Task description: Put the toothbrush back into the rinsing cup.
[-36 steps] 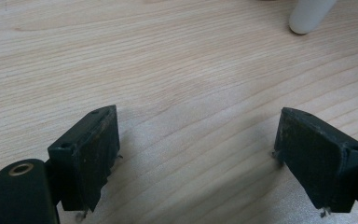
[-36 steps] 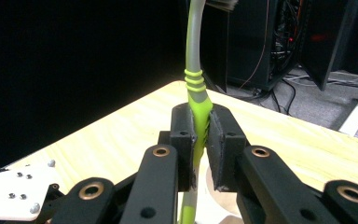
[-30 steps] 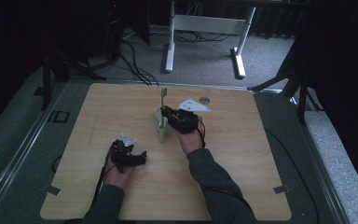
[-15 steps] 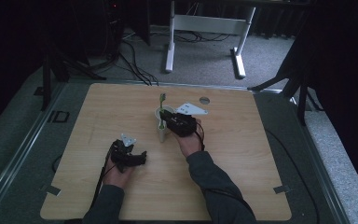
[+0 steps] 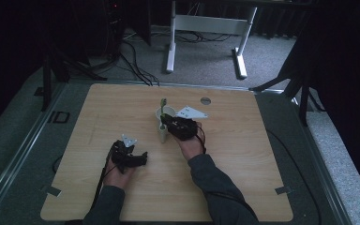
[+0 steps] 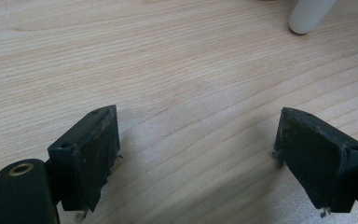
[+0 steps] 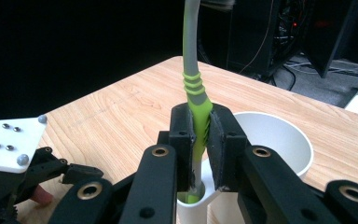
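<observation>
A green toothbrush [image 7: 195, 88] stands upright in the narrow slot of a white cup [image 7: 279, 140], clenched by the right gripper [image 7: 200, 140], probably to steady it there. The left gripper [image 6: 196, 158] rests nearer the person than the cup, jaws spread, holding nothing.

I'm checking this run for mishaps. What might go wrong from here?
The right tool is clamped on a green toothbrush whose lower end sits in the white holder; a sideways pull might tip it over. The left tool rests open, apart from the holder, so nothing steadies it.
</observation>
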`<action>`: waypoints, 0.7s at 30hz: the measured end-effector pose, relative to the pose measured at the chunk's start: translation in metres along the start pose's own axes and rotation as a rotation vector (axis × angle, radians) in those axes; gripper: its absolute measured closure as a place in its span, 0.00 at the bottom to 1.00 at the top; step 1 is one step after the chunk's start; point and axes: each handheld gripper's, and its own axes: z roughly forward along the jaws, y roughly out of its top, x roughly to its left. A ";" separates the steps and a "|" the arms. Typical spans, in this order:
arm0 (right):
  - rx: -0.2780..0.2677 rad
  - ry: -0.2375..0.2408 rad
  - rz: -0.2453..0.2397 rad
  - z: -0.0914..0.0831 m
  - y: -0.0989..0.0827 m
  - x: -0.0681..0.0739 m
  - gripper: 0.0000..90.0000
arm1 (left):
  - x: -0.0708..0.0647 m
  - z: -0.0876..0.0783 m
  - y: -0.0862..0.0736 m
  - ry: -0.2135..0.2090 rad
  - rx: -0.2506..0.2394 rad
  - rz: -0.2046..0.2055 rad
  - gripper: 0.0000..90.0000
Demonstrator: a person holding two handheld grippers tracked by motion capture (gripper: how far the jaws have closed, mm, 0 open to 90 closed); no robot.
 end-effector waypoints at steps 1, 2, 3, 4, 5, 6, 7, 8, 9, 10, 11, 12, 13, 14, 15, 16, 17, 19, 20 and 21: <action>0.002 0.000 0.003 0.000 -0.001 0.000 0.89 | 0.000 0.000 0.000 0.000 0.000 0.000 0.16; 0.003 0.000 0.003 0.000 -0.001 -0.001 0.89 | 0.000 0.000 0.000 0.000 0.000 0.000 0.16; 0.006 0.003 0.003 0.000 -0.002 -0.001 0.88 | 0.000 0.000 0.000 0.000 0.000 0.000 0.16; 0.013 0.015 0.001 0.000 -0.002 -0.001 0.83 | 0.000 0.000 0.000 0.000 0.000 0.000 0.16; 0.011 0.030 -0.005 0.000 -0.003 0.000 0.77 | 0.000 0.000 0.000 0.000 0.000 0.000 0.16; 0.005 0.037 -0.020 0.000 -0.004 0.000 0.71 | 0.000 0.000 0.000 0.000 0.000 0.000 0.16; 0.008 0.040 -0.030 0.001 -0.004 0.001 0.66 | 0.000 0.000 0.000 0.000 0.000 0.000 0.16; 0.010 0.040 -0.031 0.001 -0.005 0.002 0.64 | 0.000 0.000 0.000 0.000 0.001 0.002 0.16; 0.012 0.038 -0.039 0.002 -0.005 0.003 0.61 | 0.000 0.000 0.000 0.000 0.001 0.002 0.16; 0.019 0.038 -0.045 0.003 -0.006 0.004 0.59 | 0.000 0.000 0.000 0.000 0.001 0.002 0.16; 0.025 0.035 -0.051 0.003 -0.006 0.005 0.57 | 0.000 0.000 0.000 0.000 0.001 0.002 0.16; 0.026 0.033 -0.062 0.004 -0.006 0.006 0.56 | 0.000 0.000 0.000 0.000 0.001 0.002 0.16; 0.030 0.034 -0.066 0.004 -0.007 0.006 0.55 | 0.000 0.000 0.000 0.000 0.000 0.000 0.16; 0.030 0.034 -0.066 0.004 -0.007 0.006 0.55 | 0.000 0.000 0.000 0.000 0.000 0.000 0.16; 0.031 0.033 -0.073 0.004 -0.007 0.007 0.55 | 0.000 0.000 0.000 0.000 0.000 0.000 0.16; 0.031 0.033 -0.073 0.004 -0.007 0.007 0.54 | 0.000 0.000 0.000 0.000 0.001 0.002 0.16; 0.038 0.034 -0.077 0.005 -0.007 0.008 0.53 | 0.000 0.000 0.000 0.000 0.001 0.002 0.16; 0.039 0.031 -0.075 0.004 -0.008 0.007 0.53 | 0.000 0.000 0.000 0.000 0.000 0.001 0.16; 0.040 0.030 -0.075 0.004 -0.008 0.007 0.53 | 0.000 0.000 0.000 0.000 0.001 0.002 0.16; 0.040 0.029 -0.073 0.004 -0.008 0.006 0.53 | 0.000 0.000 0.000 0.000 0.001 0.002 0.16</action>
